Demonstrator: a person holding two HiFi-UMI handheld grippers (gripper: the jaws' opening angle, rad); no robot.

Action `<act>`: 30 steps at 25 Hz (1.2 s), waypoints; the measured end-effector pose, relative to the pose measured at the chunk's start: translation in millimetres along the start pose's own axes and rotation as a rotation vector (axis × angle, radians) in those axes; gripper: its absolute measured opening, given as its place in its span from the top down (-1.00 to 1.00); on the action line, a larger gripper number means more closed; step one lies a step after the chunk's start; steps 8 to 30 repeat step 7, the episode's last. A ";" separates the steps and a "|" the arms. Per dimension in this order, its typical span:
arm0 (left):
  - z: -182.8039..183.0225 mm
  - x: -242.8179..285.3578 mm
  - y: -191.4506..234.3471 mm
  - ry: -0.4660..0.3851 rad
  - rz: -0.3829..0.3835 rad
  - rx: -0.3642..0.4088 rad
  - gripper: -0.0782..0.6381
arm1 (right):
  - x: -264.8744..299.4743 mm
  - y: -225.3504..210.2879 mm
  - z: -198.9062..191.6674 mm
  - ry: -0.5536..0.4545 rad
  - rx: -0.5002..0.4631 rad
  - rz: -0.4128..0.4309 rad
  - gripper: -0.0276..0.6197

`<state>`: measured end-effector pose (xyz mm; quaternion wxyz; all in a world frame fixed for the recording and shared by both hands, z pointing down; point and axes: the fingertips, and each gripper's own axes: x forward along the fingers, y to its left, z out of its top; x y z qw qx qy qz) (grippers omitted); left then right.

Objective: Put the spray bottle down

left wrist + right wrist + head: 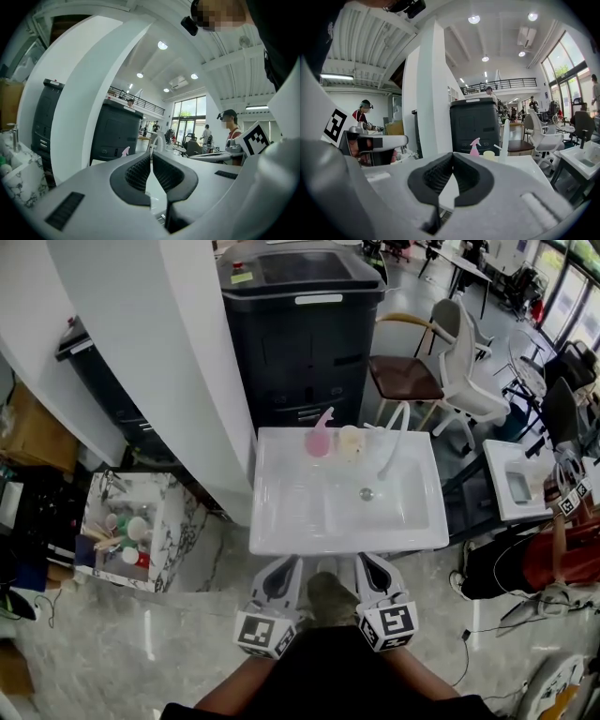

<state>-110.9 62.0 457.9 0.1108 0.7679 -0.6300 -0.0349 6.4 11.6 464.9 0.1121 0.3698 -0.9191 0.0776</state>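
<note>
The pink spray bottle [319, 437] stands upright at the back edge of the white sink [281, 512], next to a pale yellow cup [350, 442] and the white faucet [395, 439]. Both grippers hover at the sink's near edge, well short of the bottle. My left gripper [291, 565] is shut with nothing between its jaws, and so is my right gripper [365, 562]. In the left gripper view the gripper [151, 157] is shut and the bottle [125, 151] peeks out far beyond it. The right gripper view shows the shut gripper [453, 157] with the bottle [475, 146] and cup [489, 154] ahead.
A black cabinet [300, 329] stands right behind the sink, with a white pillar [155, 362] to the left. A marble-patterned box [131, 531] of small items sits on the floor at left. A chair [441, 367], a second sink [516, 482] and a person [562, 549] are at right.
</note>
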 end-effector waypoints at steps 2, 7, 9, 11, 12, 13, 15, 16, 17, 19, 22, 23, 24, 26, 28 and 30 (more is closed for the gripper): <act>-3.6 3.1 0.2 0.015 -0.004 -0.006 0.70 | 1.3 -3.3 -2.3 0.004 0.004 -0.003 0.92; -3.8 18.3 4.9 0.024 0.013 -0.024 0.70 | 6.9 -14.6 -2.3 0.016 0.012 0.012 0.92; -3.8 18.3 4.9 0.024 0.013 -0.024 0.70 | 6.9 -14.6 -2.3 0.016 0.012 0.012 0.92; -3.8 18.3 4.9 0.024 0.013 -0.024 0.70 | 6.9 -14.6 -2.3 0.016 0.012 0.012 0.92; -3.8 18.3 4.9 0.024 0.013 -0.024 0.70 | 6.9 -14.6 -2.3 0.016 0.012 0.012 0.92; -3.8 18.3 4.9 0.024 0.013 -0.024 0.70 | 6.9 -14.6 -2.3 0.016 0.012 0.012 0.92; -3.8 18.3 4.9 0.024 0.013 -0.024 0.70 | 6.9 -14.6 -2.3 0.016 0.012 0.012 0.92; -3.8 18.3 4.9 0.024 0.013 -0.024 0.70 | 6.9 -14.6 -2.3 0.016 0.012 0.012 0.92; -3.8 18.3 4.9 0.024 0.013 -0.024 0.70 | 6.9 -14.6 -2.3 0.016 0.012 0.012 0.92; -3.8 18.3 4.9 0.024 0.013 -0.024 0.70 | 6.9 -14.6 -2.3 0.016 0.012 0.012 0.92; -3.8 18.3 4.9 0.024 0.013 -0.024 0.70 | 6.9 -14.6 -2.3 0.016 0.012 0.012 0.92; -3.8 18.3 4.9 0.024 0.013 -0.024 0.70 | 6.9 -14.6 -2.3 0.016 0.012 0.012 0.92; -3.8 18.3 4.9 0.024 0.013 -0.024 0.70 | 6.9 -14.6 -2.3 0.016 0.012 0.012 0.92; -3.8 18.3 4.9 0.024 0.013 -0.024 0.70 | 6.9 -14.6 -2.3 0.016 0.012 0.012 0.92; -3.8 18.3 4.9 0.024 0.013 -0.024 0.70 | 6.9 -14.6 -2.3 0.016 0.012 0.012 0.92; -3.8 18.3 4.9 0.024 0.013 -0.024 0.70 | 6.9 -14.6 -2.3 0.016 0.012 0.012 0.92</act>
